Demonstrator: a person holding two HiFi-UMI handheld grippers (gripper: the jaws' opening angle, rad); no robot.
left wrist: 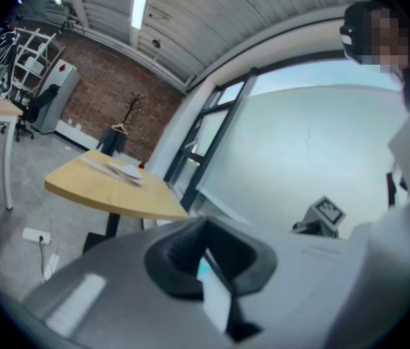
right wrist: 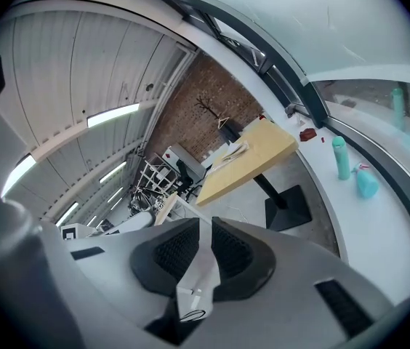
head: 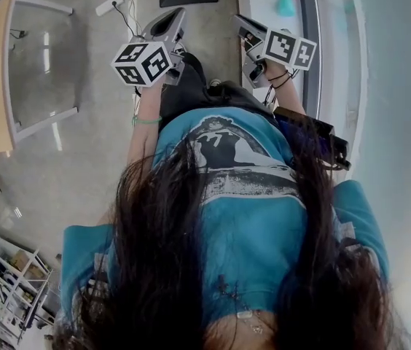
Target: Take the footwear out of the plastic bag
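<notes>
Head view looked steeply down over long dark hair (head: 154, 268) and a teal shirt (head: 253, 224) to a grey floor, with a glass-topped table (head: 41, 68) at far left. Both forearms were raised ahead of the body. The left gripper (head: 176, 14) and right gripper (head: 240, 22) were side by side and apart, their noses pointing away from the person. Left gripper view, tilted upward, alone showed a brick wall (left wrist: 107, 97) at left, then a yellow table (left wrist: 110, 187), then the right gripper's marker cube (left wrist: 328, 211) against the pale window. Its own jaws were clenched together on nothing. Right gripper view showed the same yellow table from the other side. It alone showed 2 teal bottles (right wrist: 342, 157) standing on the white sill (right wrist: 379, 231) at right. Its jaws stood a narrow slit apart, gripping nothing. Neither the plastic bag nor the footwear appeared in any of the 3 views.
</notes>
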